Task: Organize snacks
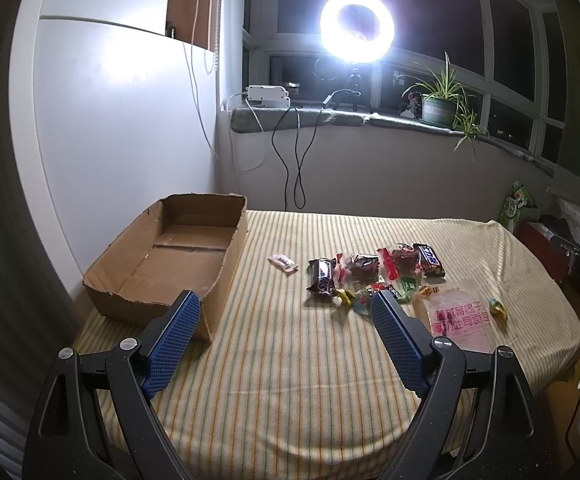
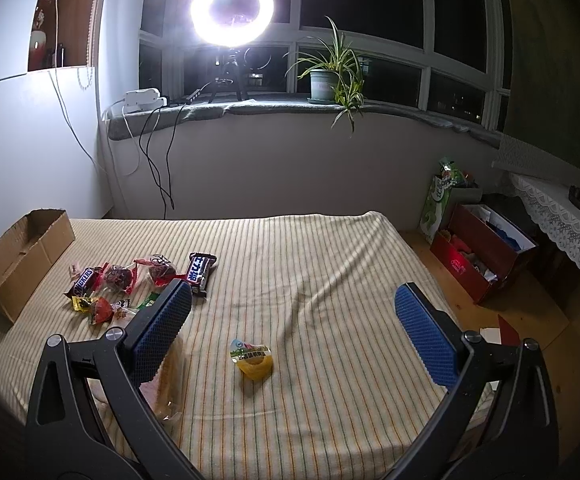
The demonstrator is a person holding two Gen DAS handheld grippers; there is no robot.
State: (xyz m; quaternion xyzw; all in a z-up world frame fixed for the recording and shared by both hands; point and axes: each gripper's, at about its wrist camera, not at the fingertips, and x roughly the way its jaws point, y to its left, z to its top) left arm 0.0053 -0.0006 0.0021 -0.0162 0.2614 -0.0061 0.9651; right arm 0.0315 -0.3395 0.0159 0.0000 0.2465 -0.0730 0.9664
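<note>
Crinkly wrapped snacks (image 1: 374, 272) beside rough-edged rectangular cardboard box (image 1: 178, 256).

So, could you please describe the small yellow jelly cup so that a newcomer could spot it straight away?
Start at the striped cloth covering the table. The snack pile lies toward the cardboard box; the jelly cup sits alone, apart from it. It is the only yellow cup.

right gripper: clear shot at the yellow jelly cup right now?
Probably yes. The right gripper is open, and the jelly cup sits alone on the striped cloth in line between its fingers, with nothing over it. The bread bag lies off to the left.
</note>
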